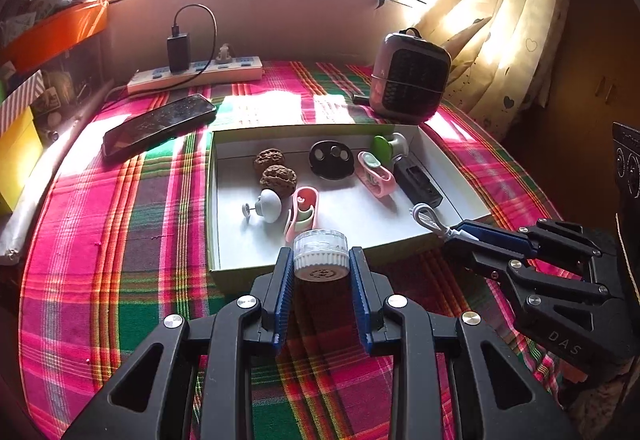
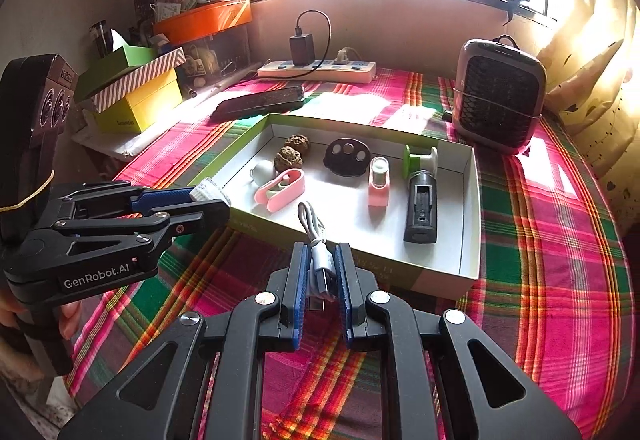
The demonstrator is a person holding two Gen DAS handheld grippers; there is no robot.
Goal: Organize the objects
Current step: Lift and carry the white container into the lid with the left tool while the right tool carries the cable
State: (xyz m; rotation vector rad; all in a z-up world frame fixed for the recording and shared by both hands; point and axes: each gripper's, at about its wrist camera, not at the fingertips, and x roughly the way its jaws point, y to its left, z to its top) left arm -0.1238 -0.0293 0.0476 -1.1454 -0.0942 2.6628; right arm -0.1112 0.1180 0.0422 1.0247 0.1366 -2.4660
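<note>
Leftmost, a dark phone (image 1: 160, 124) is seen lying on a table covered by a pink, green and red plaid cloth (image 1: 120, 240), with a white power strip (image 1: 196, 74) behind it near the wall under a bright window.

Further right, a shallow white tray (image 1: 214, 200) sits on the cloth. Inside it, from left to right, are laid a small white knob-shaped piece (image 1: 269, 205), two brown walnuts (image 1: 276, 170), a pink clip (image 1: 302, 212), a black oval piece with holes (image 1: 332, 159), a second pink clip (image 1: 376, 174), a green and white spool (image 1: 388, 148) and a black rectangular block (image 1: 418, 182).

At the tray's near edge, a small clear jar with a white ribbed lid (image 1: 321, 254) is gripped between the blue pads of the left gripper (image 1: 321, 260), whose jaws are narrowed onto it. The jar is held just above the tray's near rim.

To the right, the right gripper (image 2: 323, 264) is closed tightly on a bundled white USB cable (image 2: 320, 252), which is pinched between its pads so that a loop sticks out over the tray's near edge.

Rightmost, a small grey heater with a dark grille (image 1: 410, 78) stands on the cloth behind the tray, beside a pale patterned curtain (image 1: 504, 20).
</note>
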